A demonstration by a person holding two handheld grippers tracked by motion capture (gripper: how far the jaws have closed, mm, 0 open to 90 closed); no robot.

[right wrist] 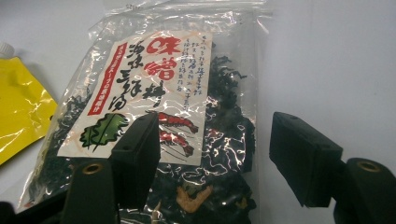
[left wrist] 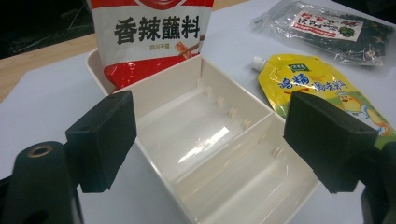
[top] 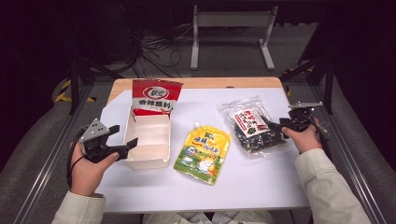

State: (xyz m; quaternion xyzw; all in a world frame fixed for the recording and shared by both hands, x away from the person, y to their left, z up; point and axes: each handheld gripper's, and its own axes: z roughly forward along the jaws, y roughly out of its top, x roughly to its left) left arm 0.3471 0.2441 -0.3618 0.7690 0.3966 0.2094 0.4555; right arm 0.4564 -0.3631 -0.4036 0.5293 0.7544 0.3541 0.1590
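Note:
A white divided box (top: 148, 156) lies left of centre, and a red seasoning packet (top: 154, 96) stands in its far compartment. My left gripper (top: 124, 136) is open at the box's left wall; in the left gripper view the box (left wrist: 224, 154) lies just ahead of that gripper (left wrist: 215, 137), below the red packet (left wrist: 152, 35). A yellow spout pouch (top: 203, 149) lies flat in the middle. At the right lies a clear bag of dark seaweed (top: 252, 125). My right gripper (top: 276, 127) is open at its right edge, one jaw over the bag (right wrist: 187, 93) and the other over the table, so that gripper (right wrist: 219, 154) straddles the edge.
A white sheet (top: 243, 182) covers the table, with a wooden strip (top: 201, 82) along the far edge. Beyond it stand a grey metal frame (top: 231, 21) and floor cables (top: 156, 49). The yellow pouch (left wrist: 322, 91) lies right of the box; its corner (right wrist: 18, 116) lies left of the bag.

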